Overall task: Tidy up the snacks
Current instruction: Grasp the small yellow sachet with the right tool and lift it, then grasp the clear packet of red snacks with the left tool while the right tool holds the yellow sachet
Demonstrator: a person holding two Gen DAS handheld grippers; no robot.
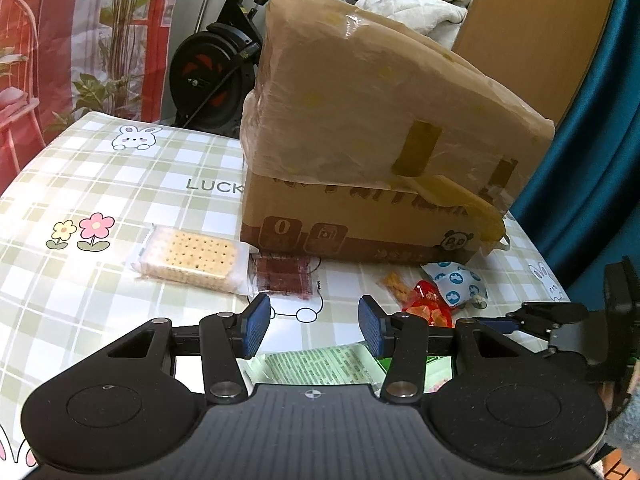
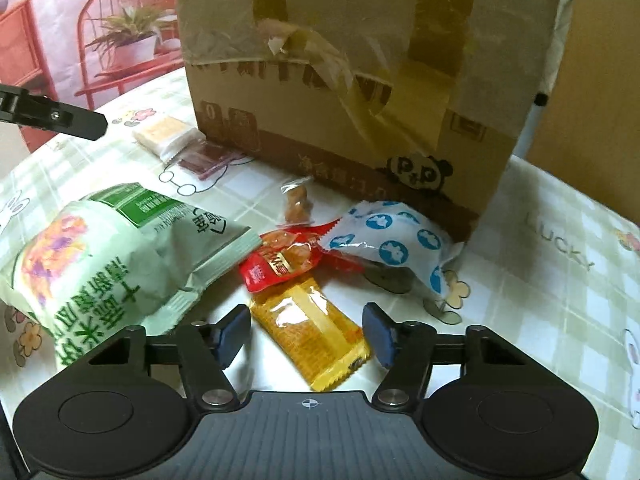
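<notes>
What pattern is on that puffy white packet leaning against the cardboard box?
The white packet carries blue circles, each with a small white figure inside. The right wrist view shows it best.

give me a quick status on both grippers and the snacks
Left gripper open, empty, over the green bag. Right gripper open around the yellow packet, not gripping. Cardboard box close behind.

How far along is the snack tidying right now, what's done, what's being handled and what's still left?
Done: nothing visibly; the taped cardboard box is closed. In hand: nothing gripped. The right tool stands open around the yellow packet; the left tool is open and empty. Left: the green bag, red packet, blue-and-white packet, crackers and dark red packet still lie loose on the table.
</notes>
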